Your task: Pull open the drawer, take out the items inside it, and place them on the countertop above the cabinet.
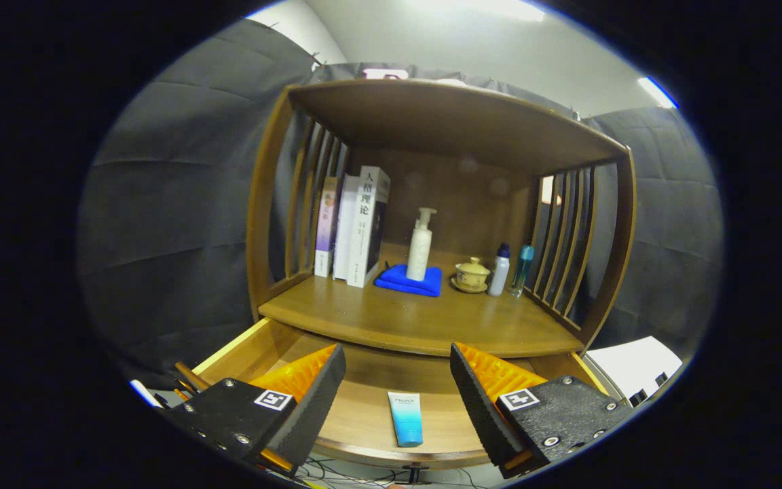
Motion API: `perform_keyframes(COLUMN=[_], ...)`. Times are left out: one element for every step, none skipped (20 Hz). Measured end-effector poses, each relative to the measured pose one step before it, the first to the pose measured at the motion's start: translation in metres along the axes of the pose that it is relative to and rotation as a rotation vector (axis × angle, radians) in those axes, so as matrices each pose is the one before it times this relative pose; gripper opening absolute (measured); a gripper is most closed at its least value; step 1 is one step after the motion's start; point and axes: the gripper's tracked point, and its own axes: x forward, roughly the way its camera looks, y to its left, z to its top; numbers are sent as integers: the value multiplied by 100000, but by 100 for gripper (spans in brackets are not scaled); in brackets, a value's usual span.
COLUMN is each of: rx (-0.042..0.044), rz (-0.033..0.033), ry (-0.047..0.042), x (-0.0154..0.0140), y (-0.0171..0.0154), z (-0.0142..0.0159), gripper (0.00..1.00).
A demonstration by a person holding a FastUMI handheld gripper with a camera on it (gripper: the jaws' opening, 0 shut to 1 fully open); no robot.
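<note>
Fingers: I read the gripper as spread wide and holding nothing; both fingers sit at the bottom of the frame, left and right of centre.
Tube: a blue-and-white tube lies flat in the bottom centre, between the fingers and clear of both.
Drawer: the drawer is pulled open; the tube rests on its floor near the front edge.
Step in hand: I judge this to be the approach to the tube. I would descend with the fingers straddling its narrow width, square them to its long axis, and close only once both are level with its body.
Bench: the bench above the drawer, mid-frame, has bare wood at its front for the drop.
Bench contents: books, a pump bottle on a blue cloth, a lidded cup, two small bottles.
Hidden: the fingers cover both front corners of the drawer, so I cannot tell whether other items lie there. The drawer's handle is cut off below.
</note>
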Motion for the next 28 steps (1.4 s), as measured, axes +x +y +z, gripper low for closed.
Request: perform_keyframes(rx=[1037,1131,1248,851,709,934,645,1185,1721,1785,760,136,-232,-413,-535,-668,-171,-73,-374,-313,416,-267,-562,-630,-47,304,650,1257], rz=[-2672,-1728,-1828,-886,-1902,-1215,-1149,-145,27,-570,-650,-1139,-1848,-676,-68,-239,-417,-69,302,302,-267,-204,-748,-260,-81,837,369,112], ry=[4293,3949,3567,3536,3732,3594,3722,3958,2910,3227,3253,3248,4643,5534,5324,4405,3983,3097,2595,2485,3045,2818,1423,1200,1912,1609,1691,1003], x=[542,654,602,527,438,662,535,300,320,371,344,679,653,640,545,541,565,505,442,509,526,254,110,152,141,173,292,159], y=[-512,-292,-304,-99,-304,-230,-189,76,76,82,56,98,-101,241,296,74,97,135,140,154,135,98,-96,-63,-59,-13,-133,-290], z=[-769,-896,-735,-774,-734,-719,-621,-674,-337,-368,-268,-264,-456,-622,-618,-614,-442,-526,-384,-544,-581,-550,-2,1,-135,-262,-175,-97], gripper=[95,95,95,95,95,95,95,95,95,95,95,95,95,95,95,95,95,95,94,95,94,94,94,92,91,91,90,90])
